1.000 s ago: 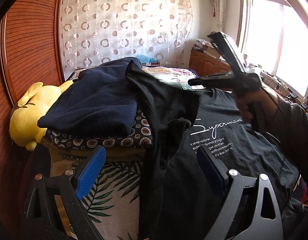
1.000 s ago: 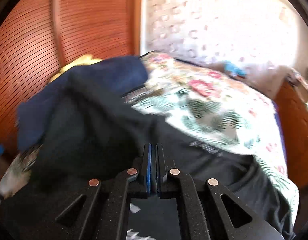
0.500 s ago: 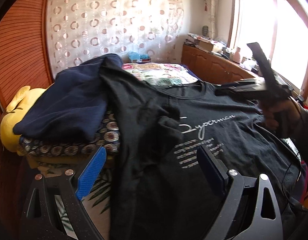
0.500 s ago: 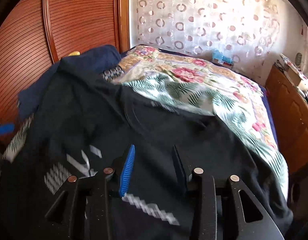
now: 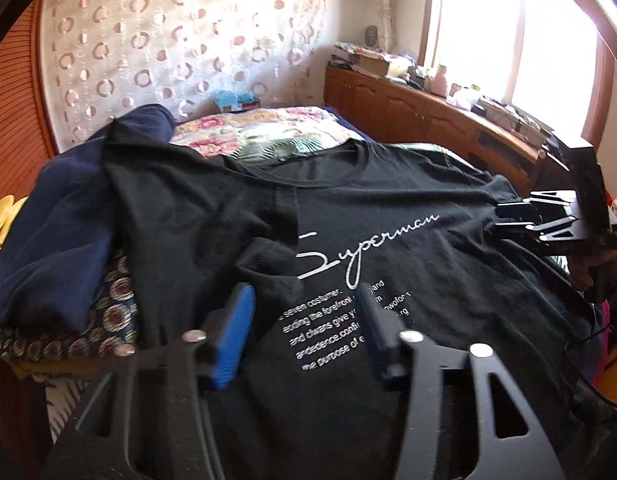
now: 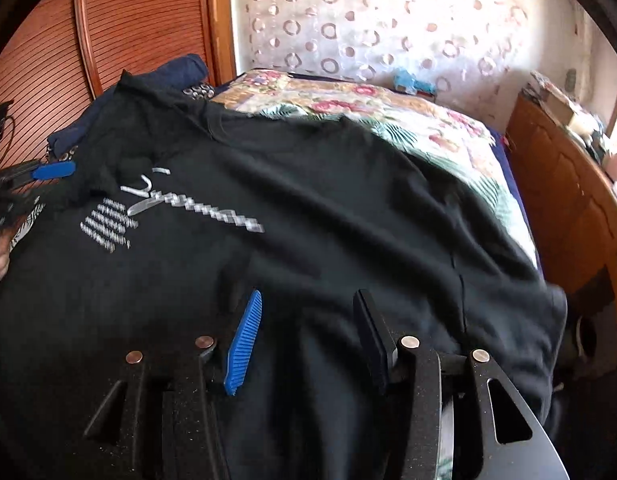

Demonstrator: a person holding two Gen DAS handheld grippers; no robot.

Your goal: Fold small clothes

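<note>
A black T-shirt with white "Superman" print lies spread front-up across the bed; it also shows in the right wrist view. Its left sleeve is bunched and draped over a stack of clothes. My left gripper is open and empty, low over the shirt's printed chest. My right gripper is open and empty above the shirt's lower right part. The right gripper also shows at the right of the left wrist view, by the shirt's right sleeve. The left gripper shows at the left edge of the right wrist view.
A navy garment tops a stack of patterned folded clothes at the left. A yellow plush toy lies beyond it. The floral bedspread stretches behind. A wooden cabinet runs along the right, under the window.
The right gripper opened and let go of the shirt, which dropped flat onto the bed. The left gripper's fingers narrowed and it moved forward over the print.
</note>
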